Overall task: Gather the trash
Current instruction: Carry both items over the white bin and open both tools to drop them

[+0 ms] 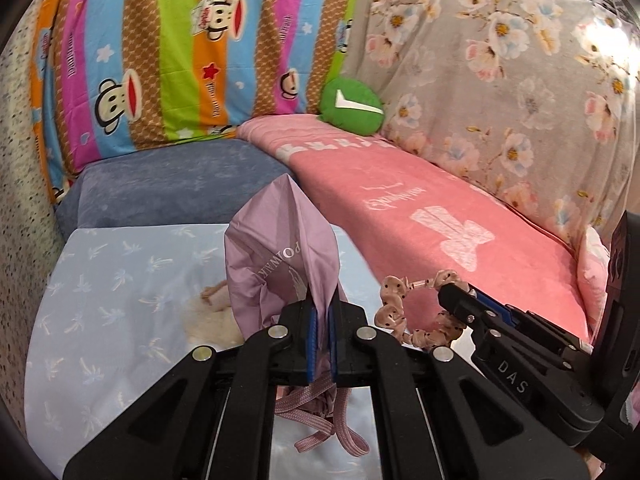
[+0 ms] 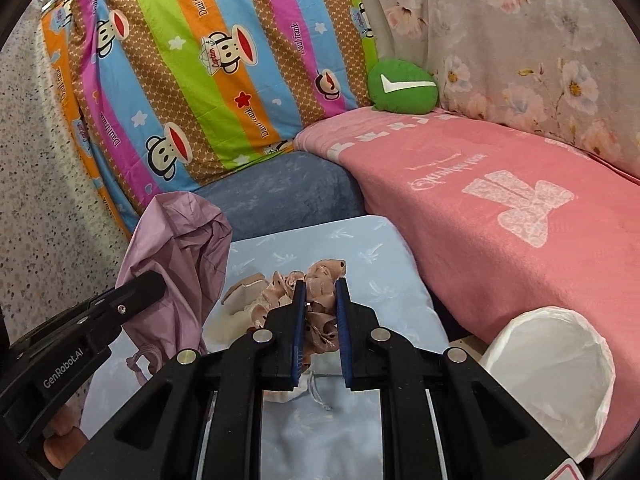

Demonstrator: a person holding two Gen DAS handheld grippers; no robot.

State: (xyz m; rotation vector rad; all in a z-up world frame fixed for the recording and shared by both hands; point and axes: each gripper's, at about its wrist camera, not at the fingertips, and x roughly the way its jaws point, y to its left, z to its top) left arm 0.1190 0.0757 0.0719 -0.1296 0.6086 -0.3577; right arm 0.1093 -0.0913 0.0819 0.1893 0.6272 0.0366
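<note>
pinching a lilac drawstring bag (image 1: 280, 256) by its fabric, left gripper (image 1: 322, 334) has pads pressed tight, bag held upright above the pale blue sheet (image 1: 100, 300), cords dangling below. right gripper (image 2: 322, 320) clamps a pink dotted scrunchie (image 2: 320, 280) between its pads, just right of the bag. white-lined bin (image 2: 560, 360) sits far right beside the pink blanket (image 2: 520, 200).

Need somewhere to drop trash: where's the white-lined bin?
In the right wrist view, the white-lined bin sits low on the right, against the pink blanket.
</note>
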